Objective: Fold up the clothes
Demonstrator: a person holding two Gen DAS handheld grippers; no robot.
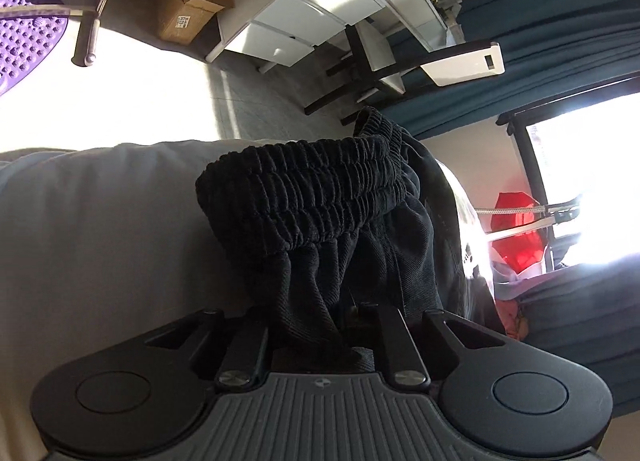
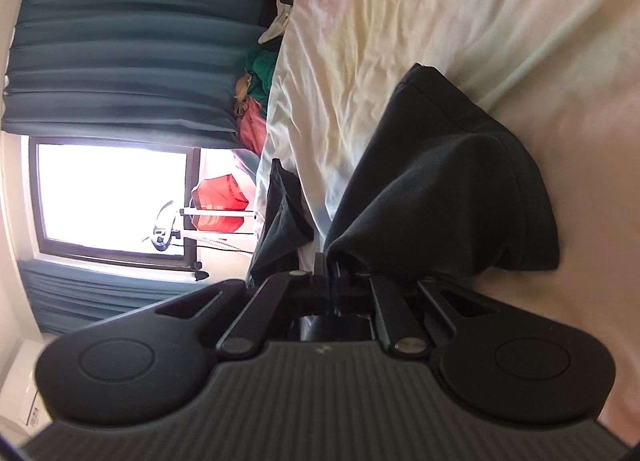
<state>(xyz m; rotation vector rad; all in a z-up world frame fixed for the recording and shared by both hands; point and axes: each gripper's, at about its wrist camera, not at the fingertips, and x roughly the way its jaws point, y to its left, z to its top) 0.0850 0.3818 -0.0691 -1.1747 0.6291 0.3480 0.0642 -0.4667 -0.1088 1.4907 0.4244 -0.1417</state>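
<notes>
A pair of black shorts with a ribbed elastic waistband (image 1: 304, 189) is bunched in my left gripper (image 1: 320, 325), which is shut on the cloth just below the waistband, over a white bed sheet (image 1: 100, 221). In the right wrist view, my right gripper (image 2: 340, 273) is shut on the dark leg hem of the shorts (image 2: 448, 189), held over the rumpled cream sheet (image 2: 360, 41). The fingertips of both grippers are hidden by cloth.
A cardboard box (image 1: 188, 1), white drawers (image 1: 312, 17) and a dark-legged stool (image 1: 368, 65) stand on the floor. Blue curtains (image 2: 120, 41), a bright window (image 2: 112, 193), a red bag (image 2: 220, 205) and a clothes pile (image 2: 256, 101) lie beyond the bed's edge.
</notes>
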